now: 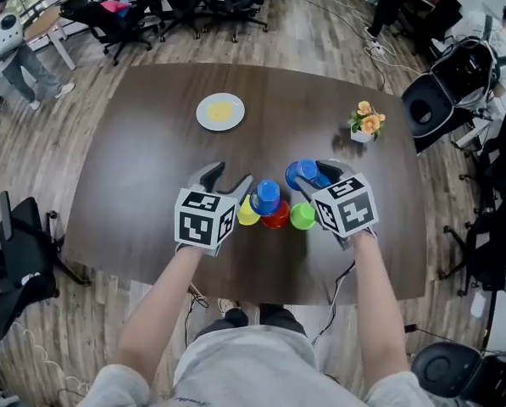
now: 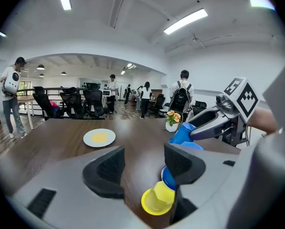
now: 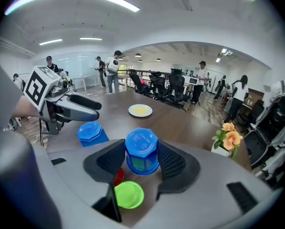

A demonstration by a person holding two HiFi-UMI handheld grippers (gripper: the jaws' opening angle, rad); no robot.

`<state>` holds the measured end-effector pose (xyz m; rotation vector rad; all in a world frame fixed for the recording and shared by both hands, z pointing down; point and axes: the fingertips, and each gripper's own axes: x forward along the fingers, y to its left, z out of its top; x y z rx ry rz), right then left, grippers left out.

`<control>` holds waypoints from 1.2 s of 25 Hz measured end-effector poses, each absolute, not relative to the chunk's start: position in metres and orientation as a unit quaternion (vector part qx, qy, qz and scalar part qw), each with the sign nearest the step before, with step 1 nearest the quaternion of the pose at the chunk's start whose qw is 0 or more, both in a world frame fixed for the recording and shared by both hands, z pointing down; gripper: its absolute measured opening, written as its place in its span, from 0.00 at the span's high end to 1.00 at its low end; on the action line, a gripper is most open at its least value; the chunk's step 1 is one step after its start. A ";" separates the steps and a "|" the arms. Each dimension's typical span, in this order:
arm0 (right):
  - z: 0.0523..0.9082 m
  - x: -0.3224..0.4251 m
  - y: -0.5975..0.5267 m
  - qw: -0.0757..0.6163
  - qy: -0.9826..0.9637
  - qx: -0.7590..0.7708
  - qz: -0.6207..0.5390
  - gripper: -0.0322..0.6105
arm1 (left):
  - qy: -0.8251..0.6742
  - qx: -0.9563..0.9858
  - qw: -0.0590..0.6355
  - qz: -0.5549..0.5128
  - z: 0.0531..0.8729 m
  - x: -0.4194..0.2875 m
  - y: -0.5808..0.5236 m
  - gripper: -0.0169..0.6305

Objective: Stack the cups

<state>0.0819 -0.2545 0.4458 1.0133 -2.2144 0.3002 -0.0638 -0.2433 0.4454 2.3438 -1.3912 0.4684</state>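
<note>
Right gripper view — we see right gripper (image 3: 141,160) fingers clamped on blue cup (image 3: 141,149), base up, axis near upright, over the bench (image 3: 180,123) by green cup (image 3: 129,194); left gripper (image 2: 144,166) fingers apart, empty.

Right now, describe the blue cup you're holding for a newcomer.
On the dark table, look beside the green cup near the front edge. The held blue cup is upside down between the right gripper's jaws; the second blue cup is in no gripper.
</note>
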 end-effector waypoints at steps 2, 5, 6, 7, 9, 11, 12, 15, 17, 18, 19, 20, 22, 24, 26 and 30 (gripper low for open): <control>0.444 0.084 -0.245 0.334 -0.846 0.398 0.117 0.61 | -0.485 0.838 0.186 0.168 0.446 -0.061 -0.238 0.58; 0.441 0.086 -0.232 0.334 -0.842 0.408 0.117 0.61 | -0.472 0.846 0.183 0.169 0.446 -0.059 -0.231 0.57; 0.439 0.086 -0.228 0.333 -0.841 0.411 0.118 0.61 | -0.469 0.848 0.181 0.170 0.445 -0.059 -0.230 0.58; 0.438 0.085 -0.224 0.332 -0.840 0.413 0.119 0.61 | -0.466 0.849 0.180 0.170 0.445 -0.059 -0.228 0.57; 0.436 0.085 -0.216 0.335 -0.837 0.415 0.119 0.61 | -0.460 0.853 0.180 0.169 0.443 -0.058 -0.225 0.58; 0.436 0.085 -0.208 0.343 -0.836 0.412 0.118 0.61 | -0.455 0.856 0.179 0.169 0.442 -0.056 -0.221 0.58; 0.437 0.084 -0.204 0.347 -0.836 0.409 0.119 0.61 | -0.454 0.856 0.179 0.170 0.442 -0.055 -0.219 0.58; 0.441 0.080 -0.195 0.355 -0.838 0.395 0.124 0.61 | -0.453 0.857 0.175 0.171 0.441 -0.055 -0.216 0.58; 0.444 0.078 -0.193 0.361 -0.839 0.386 0.127 0.61 | -0.454 0.857 0.173 0.172 0.440 -0.054 -0.214 0.58; 0.445 0.078 -0.192 0.363 -0.839 0.383 0.129 0.61 | -0.455 0.857 0.172 0.173 0.440 -0.054 -0.214 0.58; 0.446 0.078 -0.191 0.366 -0.839 0.380 0.132 0.61 | -0.456 0.856 0.172 0.173 0.440 -0.055 -0.213 0.58; 0.447 0.077 -0.190 0.369 -0.839 0.376 0.134 0.61 | -0.457 0.855 0.173 0.173 0.441 -0.055 -0.212 0.58; 0.451 0.077 -0.188 0.377 -0.839 0.369 0.136 0.61 | -0.461 0.853 0.174 0.173 0.442 -0.057 -0.210 0.58; 0.452 0.078 -0.187 0.382 -0.839 0.364 0.135 0.61 | -0.465 0.851 0.175 0.172 0.441 -0.057 -0.209 0.58; 0.452 0.080 -0.187 0.382 -0.839 0.363 0.134 0.61 | -0.468 0.849 0.174 0.171 0.441 -0.054 -0.207 0.58; 0.453 0.079 -0.187 0.384 -0.841 0.357 0.130 0.61 | -0.474 0.846 0.175 0.169 0.440 -0.054 -0.205 0.58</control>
